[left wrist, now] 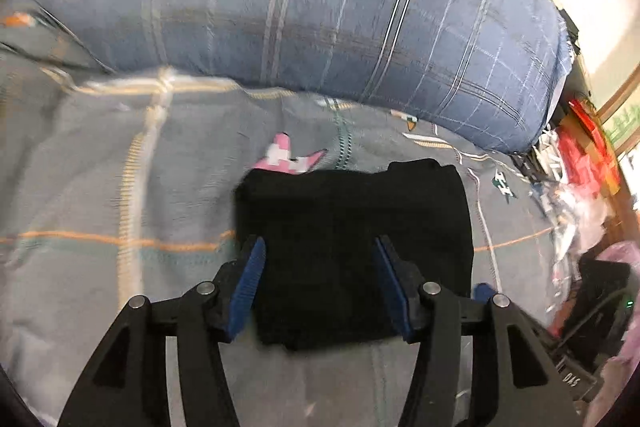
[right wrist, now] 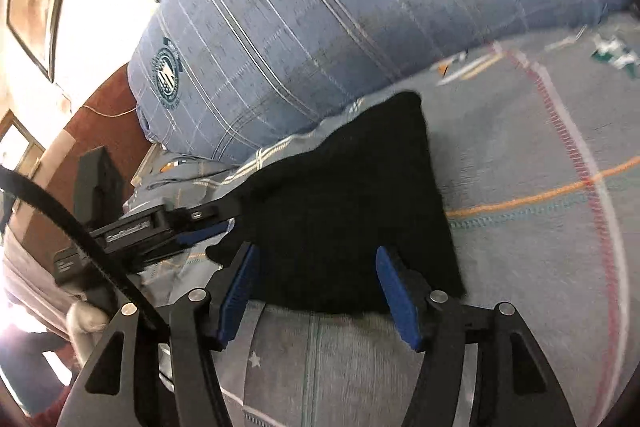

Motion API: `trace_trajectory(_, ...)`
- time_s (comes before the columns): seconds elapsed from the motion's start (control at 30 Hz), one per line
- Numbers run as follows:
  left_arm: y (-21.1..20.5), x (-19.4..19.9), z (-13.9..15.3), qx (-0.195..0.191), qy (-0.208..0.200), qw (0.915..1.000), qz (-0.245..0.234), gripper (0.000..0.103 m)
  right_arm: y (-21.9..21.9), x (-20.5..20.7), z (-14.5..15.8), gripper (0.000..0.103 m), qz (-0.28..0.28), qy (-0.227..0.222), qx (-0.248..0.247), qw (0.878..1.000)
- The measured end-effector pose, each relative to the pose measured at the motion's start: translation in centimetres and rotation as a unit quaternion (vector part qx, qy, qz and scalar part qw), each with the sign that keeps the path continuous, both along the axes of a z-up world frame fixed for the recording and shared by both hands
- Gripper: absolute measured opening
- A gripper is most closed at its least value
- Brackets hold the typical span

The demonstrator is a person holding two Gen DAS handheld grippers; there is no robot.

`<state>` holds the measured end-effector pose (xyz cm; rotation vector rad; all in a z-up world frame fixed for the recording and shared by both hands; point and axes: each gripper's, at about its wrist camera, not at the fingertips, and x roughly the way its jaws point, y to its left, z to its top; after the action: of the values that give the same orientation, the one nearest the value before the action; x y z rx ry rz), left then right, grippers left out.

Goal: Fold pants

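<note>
Pants, black and folded into a square, lie on the bed near the blue pillow; my left fingers and right fingers hang wide above them, holding nothing.

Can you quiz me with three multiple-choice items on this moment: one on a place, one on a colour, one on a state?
1. Where do the pants lie?
A. on the patterned bed sheet, in front of the blue plaid bedding roll
B. on top of the bedding roll
C. on the floor

2. What colour are the pants?
A. blue
B. black
C. pink

3. How do the two grippers stand?
A. both shut on the pants
B. left open, right shut
C. both open, holding nothing

Answers:
1 A, the sheet shows around the compact folded pants, the roll behind.
2 B, they read as solid black in both views.
3 C, the left gripper and right gripper show wide gaps between their blue pads.
</note>
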<state>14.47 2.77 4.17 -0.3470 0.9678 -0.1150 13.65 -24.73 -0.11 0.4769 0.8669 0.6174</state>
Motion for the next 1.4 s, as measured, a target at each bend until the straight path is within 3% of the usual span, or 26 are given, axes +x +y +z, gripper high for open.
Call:
trace_trajectory(0.2, -1.4, -9.3, 1.5, 0.067, -0.049, 0.9953, 0.051, 0.062, -0.6, -7.2, 0.8, 0.074, -0.051, -0.044, -0.065, 0.996)
trace_trajectory(0.37, -2.7, -15.5, 1.7, 0.133, -0.086, 0.982, 0.103, 0.07, 0.5, -12.1, 0.9, 0.074, -0.066, -0.07, -0.117, 0.988)
trace_trajectory(0.5, -4.0, -17.3, 2.6, 0.182, -0.097, 0.9723, 0.109, 0.078, 1.3, -14.5, 2.1, 0.074, -0.062, -0.107, -0.148, 0.981)
trace_trajectory(0.6, -4.6, -18.3, 3.5, 0.187, -0.108, 0.9704, 0.107, 0.081, 1.1, -15.6, 3.6, 0.079, -0.078, -0.138, -0.156, 0.975)
trace_trajectory(0.8, -7.1, -19.6, 4.9, 0.228, -0.14, 0.9583, 0.1, 0.088, 0.4, -16.3, 4.5, 0.081, -0.09, -0.146, -0.158, 0.972)
trace_trajectory(1.1, -8.3, -20.2, 4.8, 0.212, -0.129, 0.9658, 0.075, 0.088, -0.3, -16.6, 4.1, 0.082, -0.096, -0.131, -0.168, 0.972)
trace_trajectory(1.4, -8.0, -20.2, 4.3, 0.197, -0.126, 0.9691, 0.078, 0.088, -0.5, -16.6, 4.0, 0.083, -0.098, -0.132, -0.176, 0.971)
